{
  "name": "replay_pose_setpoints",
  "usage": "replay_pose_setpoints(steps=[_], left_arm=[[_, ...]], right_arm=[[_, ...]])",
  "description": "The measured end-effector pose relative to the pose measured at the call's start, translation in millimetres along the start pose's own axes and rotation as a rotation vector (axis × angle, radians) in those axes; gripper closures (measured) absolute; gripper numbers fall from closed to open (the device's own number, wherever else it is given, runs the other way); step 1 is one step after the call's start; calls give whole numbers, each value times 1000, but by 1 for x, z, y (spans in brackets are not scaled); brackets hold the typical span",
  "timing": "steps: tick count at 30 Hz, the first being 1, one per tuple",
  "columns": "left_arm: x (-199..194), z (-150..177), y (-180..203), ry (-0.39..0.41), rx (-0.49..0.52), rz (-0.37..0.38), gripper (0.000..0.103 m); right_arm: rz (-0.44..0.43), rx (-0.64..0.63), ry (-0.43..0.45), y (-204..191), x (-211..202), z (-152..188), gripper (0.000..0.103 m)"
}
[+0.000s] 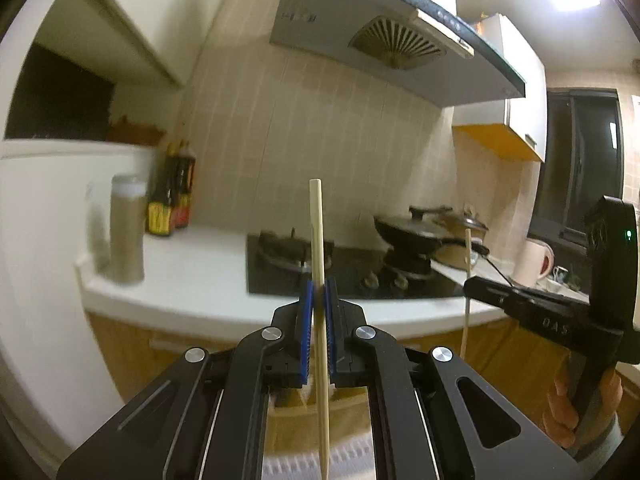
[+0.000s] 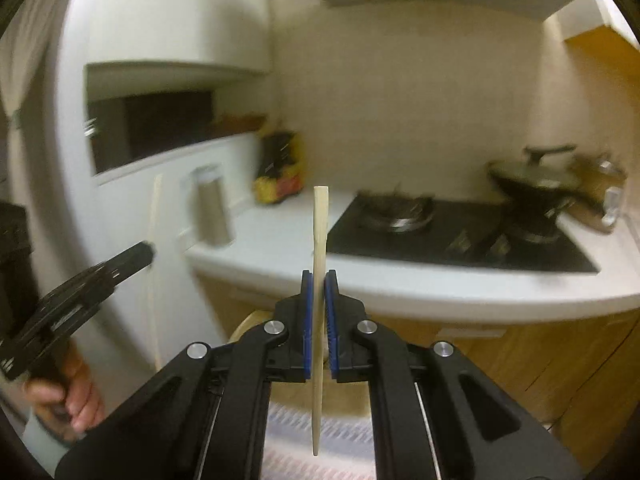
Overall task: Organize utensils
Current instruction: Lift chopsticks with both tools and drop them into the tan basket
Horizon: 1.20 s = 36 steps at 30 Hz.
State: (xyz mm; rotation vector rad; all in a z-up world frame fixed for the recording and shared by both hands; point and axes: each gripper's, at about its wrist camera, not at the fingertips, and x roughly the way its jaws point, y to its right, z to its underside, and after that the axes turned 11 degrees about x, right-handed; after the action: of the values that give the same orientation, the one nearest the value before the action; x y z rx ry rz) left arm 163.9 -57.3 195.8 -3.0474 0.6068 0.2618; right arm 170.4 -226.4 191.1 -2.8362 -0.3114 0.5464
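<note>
My left gripper (image 1: 319, 286) is shut on a pale wooden chopstick (image 1: 317, 232), held upright between the blue pads above the counter's front edge. My right gripper (image 2: 319, 278) is shut on a second wooden chopstick (image 2: 320, 224), also upright. In the left wrist view the right gripper (image 1: 470, 286) shows at the right with its chopstick (image 1: 467, 256). In the right wrist view the left gripper (image 2: 146, 254) shows at the left with its chopstick (image 2: 154, 216). Both are held in the air in front of the counter.
A white counter (image 1: 192, 276) carries a black gas hob (image 1: 352, 272), a lidded black wok (image 1: 416, 232), dark sauce bottles (image 1: 172, 204) and a grey canister (image 1: 128, 232). A range hood (image 1: 380, 40) hangs above. Wooden cabinet fronts (image 2: 520, 360) lie below; a kettle (image 1: 534, 262) stands at the right.
</note>
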Motion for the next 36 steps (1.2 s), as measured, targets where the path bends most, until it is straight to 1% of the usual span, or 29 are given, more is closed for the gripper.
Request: replay_pose_setpoints(steps=[3, 6, 9, 13, 17, 19, 22, 28, 31, 33, 35, 36], left_arm=[[20, 2, -4, 32, 18, -17, 99], [45, 9, -11, 39, 5, -21, 99], [67, 18, -19, 41, -13, -25, 99], [88, 35, -29, 37, -43, -18, 99], [103, 48, -34, 23, -62, -8, 99], [107, 54, -35, 21, -52, -33, 99], [108, 60, -34, 25, -28, -58, 99], [105, 69, -30, 14, 4, -62, 99], [98, 72, -31, 9, 9, -56, 98], [92, 73, -31, 4, 3, -49, 94], [86, 75, -33, -7, -8, -40, 84], [82, 75, -33, -12, -12, -37, 82]], right_arm=[[53, 9, 72, 13, 23, -11, 98], [69, 24, 111, 29, 48, -15, 98], [71, 32, 126, 41, 71, -15, 98], [68, 29, 116, 48, 92, -4, 98], [59, 16, 142, 52, 101, 12, 98], [58, 0, 154, 53, 104, 19, 98], [46, -5, 141, 54, 108, 26, 98], [34, -5, 114, 55, 111, 36, 98], [14, 1, 79, 57, 106, 36, 98], [-4, 8, 51, 60, 101, 37, 98], [-27, 28, 21, 64, 97, 37, 97], [-39, 45, 2, 67, 94, 38, 97]])
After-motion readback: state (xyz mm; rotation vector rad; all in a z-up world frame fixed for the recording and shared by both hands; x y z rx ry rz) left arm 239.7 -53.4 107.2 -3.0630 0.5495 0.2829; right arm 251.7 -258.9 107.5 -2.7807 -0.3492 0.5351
